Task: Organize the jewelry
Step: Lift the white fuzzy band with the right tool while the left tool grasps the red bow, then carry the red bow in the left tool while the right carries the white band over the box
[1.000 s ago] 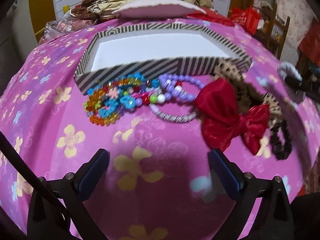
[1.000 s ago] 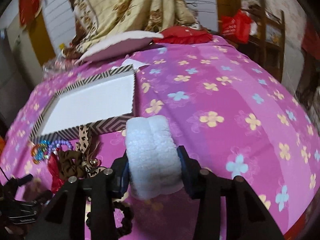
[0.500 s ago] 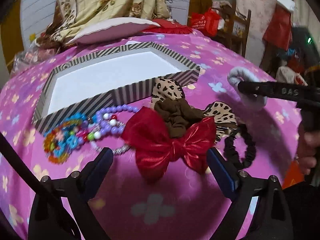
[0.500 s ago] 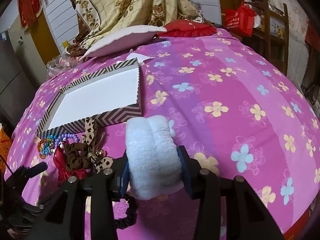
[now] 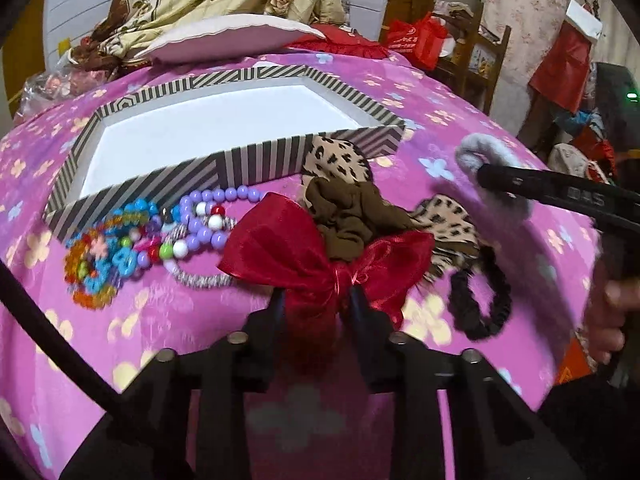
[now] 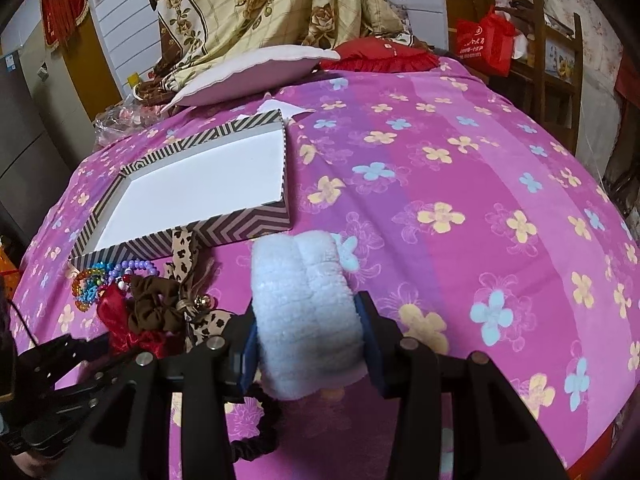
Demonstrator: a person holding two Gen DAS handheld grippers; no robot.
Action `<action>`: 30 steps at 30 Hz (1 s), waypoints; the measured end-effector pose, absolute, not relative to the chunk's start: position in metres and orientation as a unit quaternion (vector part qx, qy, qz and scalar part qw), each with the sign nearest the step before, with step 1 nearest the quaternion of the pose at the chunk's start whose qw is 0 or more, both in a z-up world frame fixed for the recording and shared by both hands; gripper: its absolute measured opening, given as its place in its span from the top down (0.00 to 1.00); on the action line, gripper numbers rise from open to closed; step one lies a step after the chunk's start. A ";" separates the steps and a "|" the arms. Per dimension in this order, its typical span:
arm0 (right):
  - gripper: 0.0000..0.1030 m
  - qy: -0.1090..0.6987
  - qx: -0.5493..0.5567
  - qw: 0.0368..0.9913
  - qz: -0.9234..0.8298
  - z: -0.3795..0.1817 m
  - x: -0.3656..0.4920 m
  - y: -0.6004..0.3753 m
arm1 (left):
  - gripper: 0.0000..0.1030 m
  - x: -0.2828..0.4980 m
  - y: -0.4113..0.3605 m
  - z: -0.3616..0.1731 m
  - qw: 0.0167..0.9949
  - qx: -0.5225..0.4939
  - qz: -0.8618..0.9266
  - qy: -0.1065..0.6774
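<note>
The left gripper (image 5: 316,300) is clenched on the knot of the red bow (image 5: 324,256), whose two wings spread out just ahead of the fingertips. The right gripper (image 6: 308,336) is closed around a fluffy white scrunchie (image 6: 302,308), which is held clear of the pink flowered bedspread (image 6: 460,184).

Both pieces appear to be gripped but not yet delivered, so the step in hand is judged to be the pick-up, with transfer into the striped box (image 5: 256,156) to follow. The box lies ahead of the left gripper, just beyond the pile, and ahead and to the left of the right gripper; its white inside is seen bare.

A brown scrunchie (image 5: 348,216) rests partly on the bow's upper edge, and a leopard-print tie (image 5: 452,220) lies touching it on the right. To the left of the left gripper, the beaded bracelets (image 5: 160,236) are heaped against the box wall. A black hair elastic (image 5: 480,304) lies to the right of the bow.

For the next move, a lift is called for that frees the bow from the brown scrunchie without it being dragged along; then each piece is to be carried over the striped wall and let go inside.
</note>
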State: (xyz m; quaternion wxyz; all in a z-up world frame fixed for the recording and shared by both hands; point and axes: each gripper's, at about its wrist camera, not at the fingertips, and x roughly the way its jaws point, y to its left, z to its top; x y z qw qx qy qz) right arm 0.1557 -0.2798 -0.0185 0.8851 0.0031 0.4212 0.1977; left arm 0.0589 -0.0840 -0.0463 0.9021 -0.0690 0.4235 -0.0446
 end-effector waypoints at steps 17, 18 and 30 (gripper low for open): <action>0.56 0.397 0.004 0.892 0.216 -0.009 0.148 -0.278 | 1.00 0.012 -0.016 -0.003 0.929 -0.177 0.004 0.326; 0.56 0.393 0.005 0.893 0.221 -0.007 0.147 -0.278 | 1.00 0.012 -0.013 -0.003 0.928 -0.185 0.007 0.323; 0.56 0.396 -0.010 0.880 0.262 -0.010 0.141 -0.262 | 1.00 0.016 -0.009 -0.009 0.924 -0.194 0.022 0.330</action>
